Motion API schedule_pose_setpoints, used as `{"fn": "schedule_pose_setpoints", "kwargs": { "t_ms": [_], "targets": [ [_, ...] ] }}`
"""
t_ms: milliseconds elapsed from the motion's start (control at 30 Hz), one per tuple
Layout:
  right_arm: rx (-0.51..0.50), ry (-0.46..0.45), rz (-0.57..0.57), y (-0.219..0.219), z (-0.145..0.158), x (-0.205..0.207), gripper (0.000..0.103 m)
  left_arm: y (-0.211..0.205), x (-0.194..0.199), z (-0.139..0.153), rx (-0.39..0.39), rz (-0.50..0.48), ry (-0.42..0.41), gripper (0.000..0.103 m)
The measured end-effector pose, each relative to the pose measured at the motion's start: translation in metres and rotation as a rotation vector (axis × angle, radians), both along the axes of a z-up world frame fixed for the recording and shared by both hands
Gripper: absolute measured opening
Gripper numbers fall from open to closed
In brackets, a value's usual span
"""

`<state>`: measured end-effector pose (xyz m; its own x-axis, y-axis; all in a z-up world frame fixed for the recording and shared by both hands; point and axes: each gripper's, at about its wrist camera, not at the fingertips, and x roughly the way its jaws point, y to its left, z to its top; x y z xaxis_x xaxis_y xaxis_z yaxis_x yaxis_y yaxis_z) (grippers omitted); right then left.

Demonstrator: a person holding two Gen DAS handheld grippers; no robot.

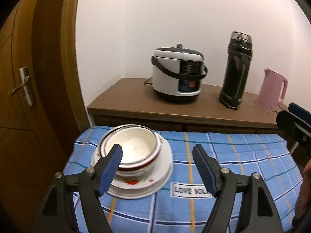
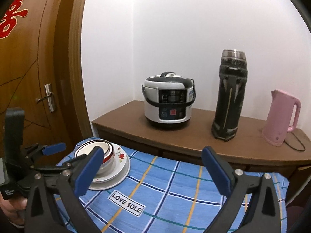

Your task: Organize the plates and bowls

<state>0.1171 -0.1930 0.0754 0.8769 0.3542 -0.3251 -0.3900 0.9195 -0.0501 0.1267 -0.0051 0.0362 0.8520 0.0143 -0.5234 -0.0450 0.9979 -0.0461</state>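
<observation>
Nearest, at 6 o'clock: my left gripper (image 1: pixel 157 155) is held with its jaws wide apart and nothing between them; my right gripper (image 2: pixel 152 159) is likewise spread and empty.
Left pad: the blue fingertip (image 1: pixel 111 167) overlaps the stack at 10 o'clock in the left view; I cannot tell whether it touches the rim.
Stack: bowls (image 1: pixel 134 151) nest inside each other on plates (image 1: pixel 155 180), largest at the bottom, which I judge keeps the pile stable and compact.
Stack position: near the far-left corner of the table, at 10 o'clock in both views.
Task state: everything appears gathered into one pile, so I judge the sorting nearly or fully done.
Cloth: a blue checked tablecloth (image 2: pixel 175 190) covers the table.
Writing: its white label (image 2: pixel 127 203) reads "LOVE SOLE".
Farther, 12 to 2 o'clock: a rice cooker (image 2: pixel 168 102), black flask (image 2: pixel 229 95) and pink kettle (image 2: pixel 279 116) sit on a brown sideboard (image 2: pixel 194 136), well apart from the dishes.
Door: a red paper character (image 2: pixel 12 15), partly cut off, at 10 o'clock.
</observation>
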Motion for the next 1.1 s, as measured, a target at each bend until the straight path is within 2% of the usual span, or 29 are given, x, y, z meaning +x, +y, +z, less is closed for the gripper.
{"fn": "schedule_pose_setpoints", "kwargs": {
  "t_ms": [467, 1100],
  "targets": [
    [0.016, -0.041, -0.022, -0.019, 0.010, -0.019, 0.103, -0.019, -0.014, 0.017, -0.006, -0.022, -0.025, 0.077],
    [0.016, -0.053, -0.026, -0.015, 0.015, -0.030, 0.103, -0.016, -0.023, 0.022, -0.033, -0.044, -0.018, 0.077]
  ]
}}
